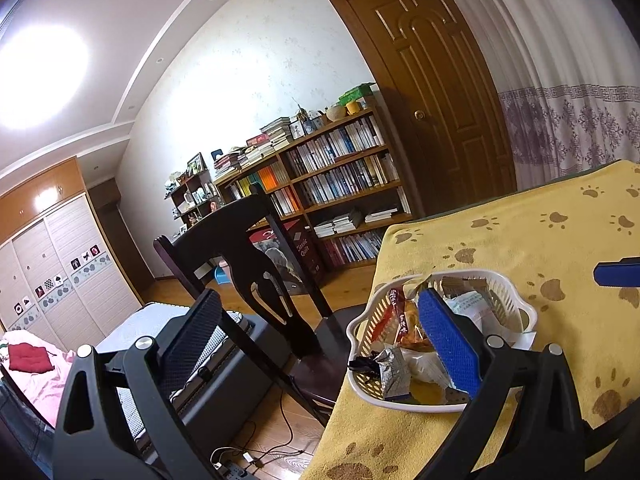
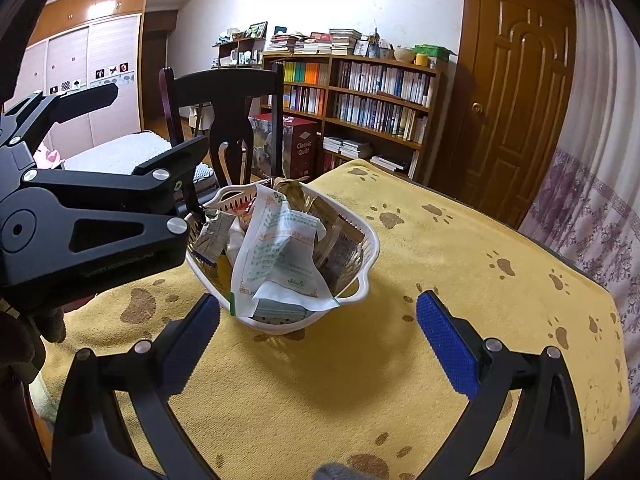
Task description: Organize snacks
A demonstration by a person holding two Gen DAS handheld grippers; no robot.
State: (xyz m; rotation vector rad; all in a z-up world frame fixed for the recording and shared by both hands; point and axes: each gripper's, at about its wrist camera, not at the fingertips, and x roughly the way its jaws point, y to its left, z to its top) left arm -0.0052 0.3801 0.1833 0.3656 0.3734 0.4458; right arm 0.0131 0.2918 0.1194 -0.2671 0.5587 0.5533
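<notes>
Snacks [image 2: 276, 256] in basket [image 2: 360, 288] on table [image 2: 480, 280]

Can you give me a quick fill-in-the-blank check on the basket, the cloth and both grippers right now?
1. The snacks sit in a white plastic ____.
2. The yellow tablecloth is printed with brown ____ prints.
3. The right gripper is ____ and empty.
4. The left gripper reaches the basket from the side of the dark wooden ____.

Missing words: basket; paw; open; chair

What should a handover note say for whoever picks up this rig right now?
Left gripper: open, empty, at the near-left rim of the white basket.
Right gripper: open, empty, hovering over the yellow tablecloth just short of the basket.
Snacks, including a large white packet, sit piled in the basket.
Done: no loose snacks show on the cloth.
Left: possibly tidying the pile.
</notes>
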